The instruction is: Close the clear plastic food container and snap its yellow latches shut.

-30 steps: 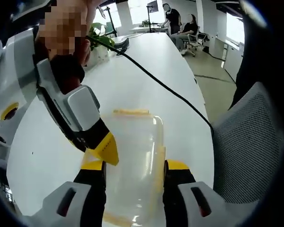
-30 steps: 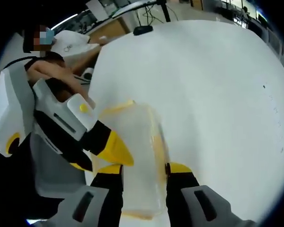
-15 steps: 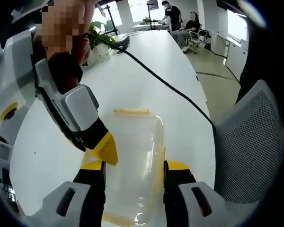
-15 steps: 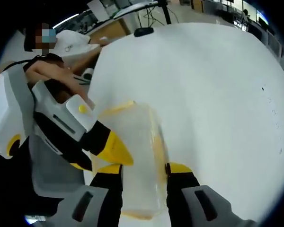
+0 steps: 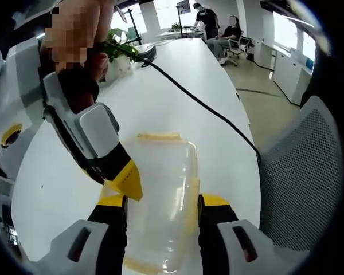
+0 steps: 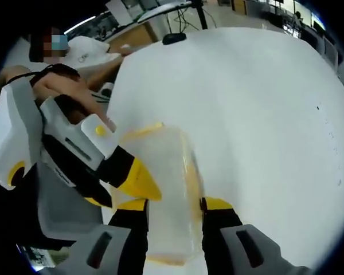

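A clear plastic food container (image 5: 160, 166) with yellow latches lies on the white table (image 5: 178, 74), lid on. My left gripper (image 5: 163, 200) has its black, yellow-tipped jaws against the container's two long sides, one on a yellow side latch (image 5: 194, 195). The right gripper's yellow fingertip (image 5: 126, 180) rests at the container's left edge. In the right gripper view my right gripper (image 6: 167, 203) clasps the container (image 6: 166, 160) the same way. There the left gripper's yellow fingertip (image 6: 140, 180) touches its left side. A yellow end latch (image 6: 140, 129) shows at the far end.
A black cable (image 5: 200, 106) runs across the table toward a potted plant (image 5: 117, 43). A grey mesh chair (image 5: 301, 166) stands at the right edge. People sit at the far end (image 5: 218, 28). A black stand base (image 6: 175, 37) sits on the table (image 6: 246, 103).
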A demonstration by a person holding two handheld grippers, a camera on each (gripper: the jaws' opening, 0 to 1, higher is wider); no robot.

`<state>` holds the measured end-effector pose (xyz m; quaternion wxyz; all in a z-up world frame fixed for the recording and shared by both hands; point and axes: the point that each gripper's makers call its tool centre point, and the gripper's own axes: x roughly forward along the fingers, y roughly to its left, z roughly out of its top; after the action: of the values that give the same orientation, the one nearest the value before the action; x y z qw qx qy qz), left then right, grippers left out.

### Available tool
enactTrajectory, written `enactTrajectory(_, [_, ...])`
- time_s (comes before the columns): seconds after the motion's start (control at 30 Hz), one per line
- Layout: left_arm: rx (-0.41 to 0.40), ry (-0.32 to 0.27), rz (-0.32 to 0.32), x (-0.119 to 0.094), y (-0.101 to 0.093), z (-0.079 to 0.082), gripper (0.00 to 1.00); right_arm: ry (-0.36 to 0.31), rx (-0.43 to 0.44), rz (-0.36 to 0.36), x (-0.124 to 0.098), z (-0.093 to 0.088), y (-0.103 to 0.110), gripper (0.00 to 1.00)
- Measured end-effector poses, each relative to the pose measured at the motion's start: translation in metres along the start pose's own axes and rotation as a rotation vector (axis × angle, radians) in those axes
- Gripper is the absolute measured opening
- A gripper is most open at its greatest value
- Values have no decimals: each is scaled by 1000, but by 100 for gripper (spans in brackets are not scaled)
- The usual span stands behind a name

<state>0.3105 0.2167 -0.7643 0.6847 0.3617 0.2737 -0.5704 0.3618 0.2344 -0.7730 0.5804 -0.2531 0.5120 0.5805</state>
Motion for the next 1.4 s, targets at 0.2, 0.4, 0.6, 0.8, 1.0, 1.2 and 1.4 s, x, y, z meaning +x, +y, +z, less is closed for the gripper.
enactTrajectory(0.2, [-40,-5,-38,-1,-2,2,52,-17,-41,-44,-2,1,1,35])
enactTrajectory(0.4, [-100,-39,-91,-10,-8,3,57,-99,11,-69,-11,8,2,40])
enactTrajectory(0.6, [-158,-50,-125,-20,-2,0,67,-86,-14,-115,-17,-1,5,43])
enactTrajectory(0.8, [-152,-22,-145,-27,4,-12,68,-98,-16,-158,-27,-6,10,49])
enactTrajectory(1.0, [-130,16,-171,-28,9,-23,73,-55,-56,-173,-25,-16,24,50])
enactTrajectory(1.2, [-77,46,-189,-30,11,-28,70,-46,-63,-190,-23,-24,31,55])
enactTrajectory(1.4, [-45,82,-186,-25,18,-36,70,-20,-121,-213,-22,-31,33,65])
